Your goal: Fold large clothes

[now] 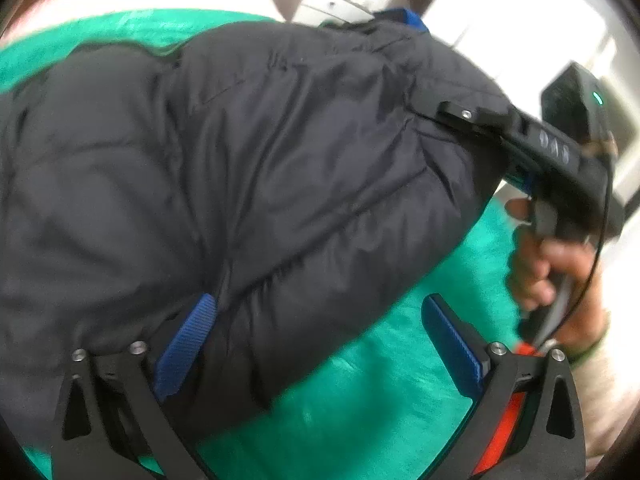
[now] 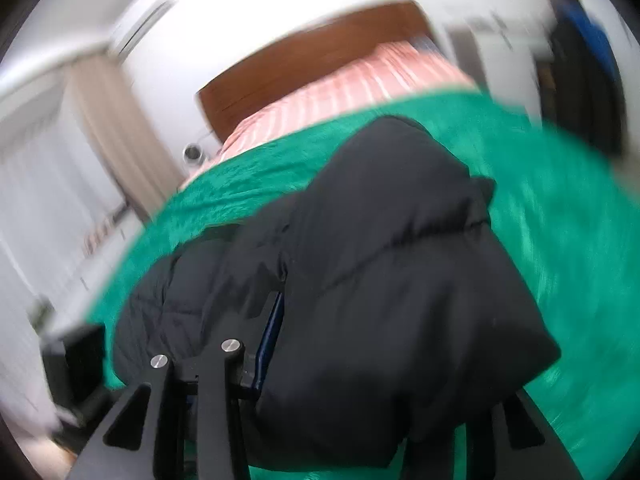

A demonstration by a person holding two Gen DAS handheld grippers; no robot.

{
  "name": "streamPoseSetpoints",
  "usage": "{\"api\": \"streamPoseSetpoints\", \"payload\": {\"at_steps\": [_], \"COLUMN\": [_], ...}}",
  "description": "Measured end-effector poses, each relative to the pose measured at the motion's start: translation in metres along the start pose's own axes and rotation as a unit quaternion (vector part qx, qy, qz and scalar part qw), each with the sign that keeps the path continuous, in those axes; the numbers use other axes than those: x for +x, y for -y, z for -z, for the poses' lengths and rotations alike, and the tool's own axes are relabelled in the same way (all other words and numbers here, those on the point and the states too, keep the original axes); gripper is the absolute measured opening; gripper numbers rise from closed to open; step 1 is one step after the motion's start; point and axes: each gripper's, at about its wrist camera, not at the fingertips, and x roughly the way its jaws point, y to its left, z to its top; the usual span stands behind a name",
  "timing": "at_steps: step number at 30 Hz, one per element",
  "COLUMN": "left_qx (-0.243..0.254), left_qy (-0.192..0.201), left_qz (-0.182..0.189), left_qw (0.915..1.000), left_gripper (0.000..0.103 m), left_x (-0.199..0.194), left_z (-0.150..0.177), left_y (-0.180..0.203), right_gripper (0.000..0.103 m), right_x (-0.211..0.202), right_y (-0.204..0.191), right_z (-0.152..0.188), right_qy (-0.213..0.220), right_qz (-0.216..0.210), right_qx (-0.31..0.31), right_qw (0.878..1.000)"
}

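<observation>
Black puffer jacket [image 1: 248, 168] sprawls across the green blanket [image 1: 384, 392] on the bed, bulk towards the far side near the pink striped bedding [image 2: 360, 76].

L gripper [image 1: 320, 344]: jaws wide, nothing pinched; one blue pad [image 1: 186, 344] lies against the jacket's near edge, the other over bare blanket.

R gripper [image 2: 360, 344]: jaws narrowed and clamped on a thick fold of jacket, padding bulging over them, w/ only the left blue pad [image 2: 272, 344] visible. In the L view a hand [image 1: 560, 276] grips the R gripper's handle at the jacket's right edge.
</observation>
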Motion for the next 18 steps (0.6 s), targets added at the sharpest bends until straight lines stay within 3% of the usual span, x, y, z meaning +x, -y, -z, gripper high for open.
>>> {"api": "streamPoseSetpoints", "payload": {"at_steps": [2,4,7,8,12,15,18], "left_qx": [-0.026,-0.043,-0.066,-0.073,-0.112,-0.161,-0.177], "left_qy": [0.022,0.056,0.102,0.117,0.164,0.200,0.218], "left_qz": [0.023,0.020,-0.026,-0.041,-0.095,-0.067,-0.026], "left_qw": [0.9991,0.9973,0.9922,0.9896,0.9755,0.9643,0.9593], "left_gripper": [0.102,0.102,0.102,0.102,0.102,0.102,0.102], "left_x": [-0.035,-0.085,-0.156,-0.178,-0.249,-0.289,-0.295], "left_z": [0.006,0.015,0.027,0.031,0.039,0.040,0.023], "left_y": [-0.014,-0.036,-0.077,-0.088,-0.142,-0.178,-0.180], "right_gripper": [0.042,0.042,0.042,0.042,0.043,0.043,0.044], "right_x": [-0.012,-0.014,-0.003,0.005,0.048,0.085,0.097], "right_y": [-0.047,-0.092,-0.170,-0.204,-0.278,-0.313,-0.332], "right_z": [-0.014,-0.021,-0.017,-0.008,0.036,0.077,0.111], "right_qy": [0.019,0.033,0.044,0.046,0.026,0.003,0.024], "right_qz": [0.020,0.036,0.050,0.051,0.035,0.009,0.018], "right_qx": [-0.087,-0.170,-0.302,-0.356,-0.463,-0.500,-0.531], "right_qw": [0.996,0.984,0.951,0.932,0.885,0.866,0.847]}}
